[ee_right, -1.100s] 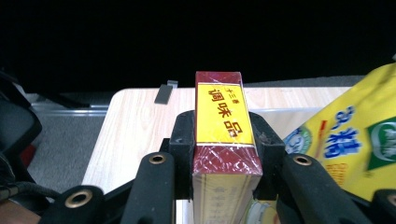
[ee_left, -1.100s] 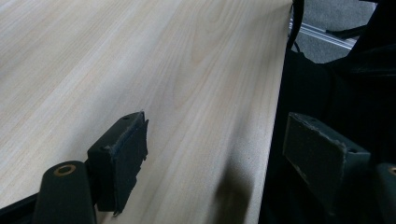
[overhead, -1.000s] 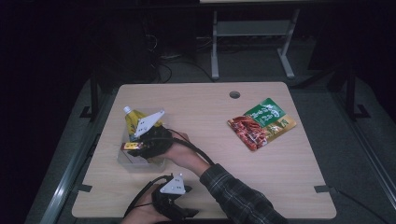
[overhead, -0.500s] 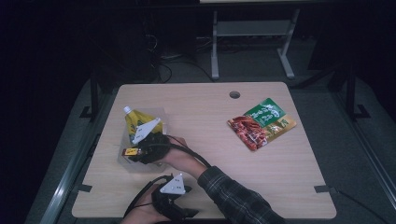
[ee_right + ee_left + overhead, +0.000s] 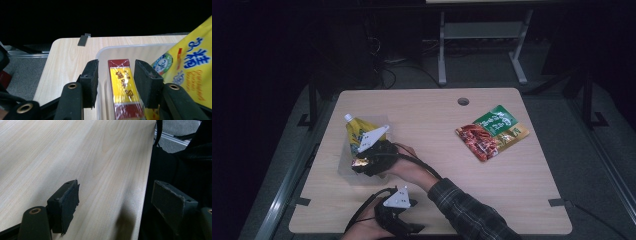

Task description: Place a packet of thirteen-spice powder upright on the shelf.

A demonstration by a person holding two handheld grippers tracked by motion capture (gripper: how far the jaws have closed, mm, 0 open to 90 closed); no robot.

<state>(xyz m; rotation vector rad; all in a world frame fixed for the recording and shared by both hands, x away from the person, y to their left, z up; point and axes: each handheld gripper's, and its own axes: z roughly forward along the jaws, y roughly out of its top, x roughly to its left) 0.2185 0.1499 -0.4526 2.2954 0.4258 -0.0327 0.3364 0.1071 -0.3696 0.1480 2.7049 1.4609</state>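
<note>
— Right gripper [image 5: 116, 82] is over the clear tub [image 5: 120, 49] at the table's [image 5: 437, 130] left side, and its jaws have just been opening, pads standing off the red-and-yellow box [image 5: 123, 87] lying between them inside the tub.

— So it's let go?

— Looks released to me. The yellow pouch [image 5: 190, 65] leans in the tub just right of the box. Best move: lift straight up so neither pad snags the wrapper or the tub wall.

— And the left gripper [image 5: 115, 202]?

— Jaws apart, empty, parked at the table's near edge.
</note>
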